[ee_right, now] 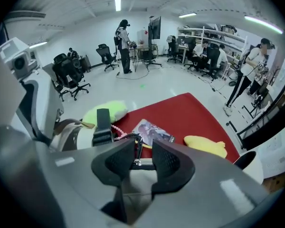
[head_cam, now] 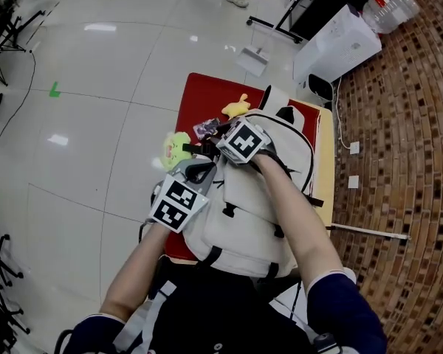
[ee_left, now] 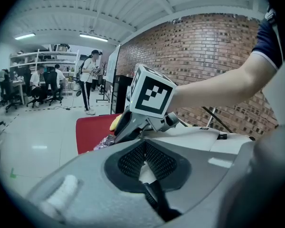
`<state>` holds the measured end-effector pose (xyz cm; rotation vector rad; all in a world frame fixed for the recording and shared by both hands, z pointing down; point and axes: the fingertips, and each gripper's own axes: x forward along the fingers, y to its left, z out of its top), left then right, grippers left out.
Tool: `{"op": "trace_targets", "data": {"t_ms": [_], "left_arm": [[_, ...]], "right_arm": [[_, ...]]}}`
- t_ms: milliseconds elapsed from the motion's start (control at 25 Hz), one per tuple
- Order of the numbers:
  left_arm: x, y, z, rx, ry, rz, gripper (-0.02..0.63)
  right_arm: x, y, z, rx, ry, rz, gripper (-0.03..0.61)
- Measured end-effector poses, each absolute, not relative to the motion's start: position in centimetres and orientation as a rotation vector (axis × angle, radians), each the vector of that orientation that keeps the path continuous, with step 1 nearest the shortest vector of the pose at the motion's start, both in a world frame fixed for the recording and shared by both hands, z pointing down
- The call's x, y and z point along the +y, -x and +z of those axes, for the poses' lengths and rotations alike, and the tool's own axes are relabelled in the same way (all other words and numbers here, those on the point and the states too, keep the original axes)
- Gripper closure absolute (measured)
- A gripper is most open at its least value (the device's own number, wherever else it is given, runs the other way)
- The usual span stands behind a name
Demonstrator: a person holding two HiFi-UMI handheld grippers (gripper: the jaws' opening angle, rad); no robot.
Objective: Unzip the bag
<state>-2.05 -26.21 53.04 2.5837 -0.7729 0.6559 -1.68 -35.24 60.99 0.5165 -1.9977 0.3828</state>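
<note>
head view / bag (head_cam: pixel 258 212): white backpack with black trim, lying on a red-topped table (head_cam: pixel 207 94), near end hanging over the near edge towards the person.
head view / left gripper (head_cam: pixel 204 169): at the bag's far-left corner, marker cube to the near left.
head view / right gripper (head_cam: pixel 214 150): just beyond the left one, over the bag's far end, tips aimed left and down.
head view / clutter: green toy (head_cam: pixel 176 148) at the table's left edge, yellow toy (head_cam: pixel 236 107) farther back, picture card (head_cam: pixel 205 129) between them.
left gripper view / fingers: clenched, pads together; white bag fabric and a black strap (ee_left: pixel 154 198) pinched at their base.
left gripper view / beyond: right gripper's cube and forearm just past the pads, over the bag.
right gripper view / fingers: released, pads apart.
right gripper view / zipper pull (ee_right: pixel 134 163): small metal pull in the gap between the pads, neither pad pressing on it.
right gripper view / beyond: card, both toys, red tabletop.
</note>
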Motion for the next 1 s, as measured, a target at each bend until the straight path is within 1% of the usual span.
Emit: {"op": "trace_targets", "data": {"t_ms": [160, 320, 360, 400, 440, 480, 840, 1000], "left_arm": [[-26.2, 2.2, 53.0, -0.773, -2.578, 0.636, 0.611], [-26.2, 2.2, 53.1, -0.773, -2.578, 0.627, 0.611], [-26.3, 2.1, 53.1, -0.772, -2.578, 0.624, 0.611], [-26.3, 2.1, 53.1, -0.771, -2.577, 0.622, 0.611], [-26.3, 2.1, 53.2, -0.769, -2.576, 0.622, 0.611], [-26.3, 2.1, 53.2, -0.767, -2.575, 0.624, 0.611], [-26.0, 2.2, 53.7, -0.739, -2.584, 0.673, 0.611], [-26.0, 2.1, 54.1, -0.738, -2.585, 0.709, 0.611]], "right_arm": [[-35.2, 1.9, 62.0, -1.935, -0.47, 0.337, 0.437], [-35.0, 2.6, 63.2, -1.899, -0.374, 0.273, 0.437], [-34.8, 2.8, 63.5, -1.893, -0.345, 0.253, 0.461], [-34.5, 2.9, 63.7, -1.89, -0.316, 0.236, 0.502], [-34.3, 3.1, 63.7, -1.892, -0.296, 0.223, 0.525], [-34.1, 3.2, 63.6, -1.896, -0.287, 0.215, 0.532], [-35.4, 2.2, 59.3, -2.084, -0.463, 0.345, 0.541], [-36.7, 1.4, 58.3, -2.119, -0.508, 0.333, 0.54]]}}
